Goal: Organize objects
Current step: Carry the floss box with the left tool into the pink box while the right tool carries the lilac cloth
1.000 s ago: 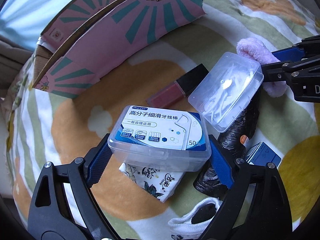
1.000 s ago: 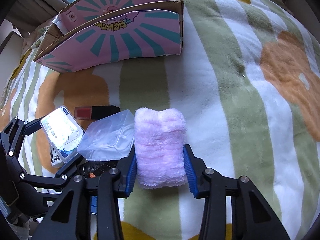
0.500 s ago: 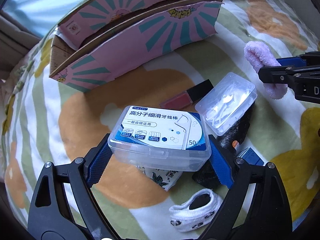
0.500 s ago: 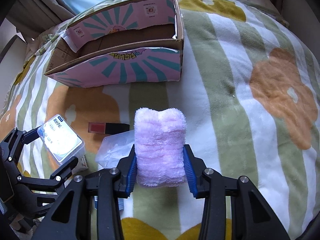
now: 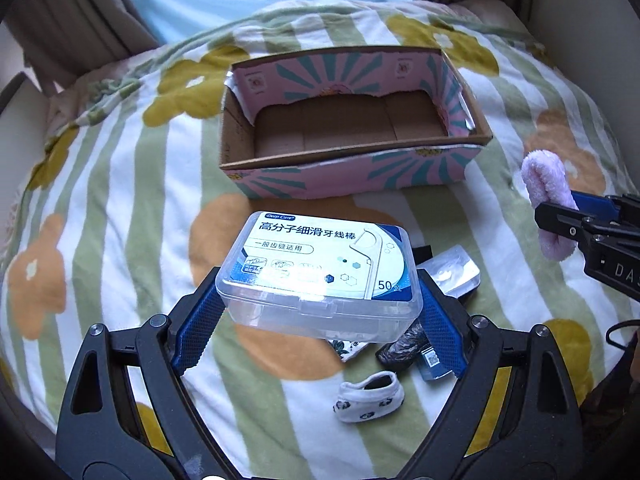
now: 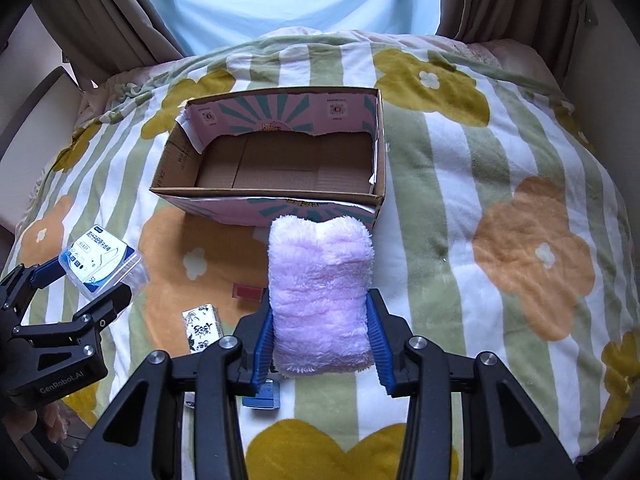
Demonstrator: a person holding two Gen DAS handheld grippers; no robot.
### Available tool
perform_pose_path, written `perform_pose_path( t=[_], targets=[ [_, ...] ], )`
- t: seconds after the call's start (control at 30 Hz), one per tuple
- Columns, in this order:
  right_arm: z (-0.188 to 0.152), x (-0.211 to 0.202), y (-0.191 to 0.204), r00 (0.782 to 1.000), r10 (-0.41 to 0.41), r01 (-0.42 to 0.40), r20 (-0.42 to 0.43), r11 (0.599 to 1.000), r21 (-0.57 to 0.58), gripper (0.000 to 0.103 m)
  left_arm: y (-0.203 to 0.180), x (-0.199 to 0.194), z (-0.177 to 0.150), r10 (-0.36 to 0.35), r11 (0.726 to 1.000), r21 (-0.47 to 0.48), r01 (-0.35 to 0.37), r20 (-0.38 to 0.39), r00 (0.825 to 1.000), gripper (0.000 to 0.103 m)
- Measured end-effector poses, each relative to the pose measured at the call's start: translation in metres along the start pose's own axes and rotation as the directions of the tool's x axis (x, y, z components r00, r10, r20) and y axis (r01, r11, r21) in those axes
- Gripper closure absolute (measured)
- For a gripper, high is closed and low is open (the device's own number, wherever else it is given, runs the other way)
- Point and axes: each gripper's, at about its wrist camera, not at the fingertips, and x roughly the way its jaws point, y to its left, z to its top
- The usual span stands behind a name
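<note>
Pinching a clear floss-pick box [image 5: 320, 276] by its short ends, the left gripper [image 5: 320, 320] holds it above the striped flower blanket [image 5: 120, 200]. Off to its right, the right gripper [image 6: 320, 344] squeezes a rolled pink fluffy cloth [image 6: 320, 296], which stands upright between the blue pads. Ahead of both sits the open cardboard box [image 6: 272, 196], nothing inside, with bare blanket around its rim. Below the tools lie a small sock [image 5: 370, 398], a printed tissue pack [image 6: 202, 330] and a red lip-gloss tube [image 6: 249, 292], close together.
</note>
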Motion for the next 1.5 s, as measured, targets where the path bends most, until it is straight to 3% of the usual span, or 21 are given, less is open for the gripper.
perform_pose_path(
  t=[0.13,0.4,0.83,1.0,1.23,1.5],
  targets=[
    [0.007,-0.032,0.009,1.000,0.009,-0.009,0.011,1.000,-0.004,0.064,0.015,-0.035,0.012,0.040,0.998,-0.050,-0.039,0.012,0.999,0.014],
    [0.004,-0.080,0.020,0.998,-0.031,0.031,0.050,0.999,-0.012,0.064,0.037,-0.091,0.025,0.023,0.994,-0.109,-0.021,0.017,1.000,0.014],
    [0.018,-0.103,0.014,0.994,-0.025,0.024,0.106,1.000,0.003,0.064,0.034,-0.121,0.031,0.007,0.992,-0.126,-0.001,0.042,0.999,0.014],
    [0.045,-0.099,0.014,0.994,-0.018,0.022,0.111,0.999,-0.032,0.064,0.039,-0.127,0.052,0.008,0.991,-0.131,0.001,0.071,0.997,0.014],
    [0.094,-0.074,0.013,0.996,-0.002,0.009,0.094,0.997,-0.071,0.064,0.046,-0.113,0.099,-0.024,0.991,-0.127,0.030,0.051,0.998,0.014],
    [0.152,-0.006,0.007,1.000,0.005,-0.002,0.027,0.995,-0.103,0.064,0.055,-0.051,0.169,-0.051,0.989,-0.136,0.054,0.022,0.998,0.014]
  ],
)
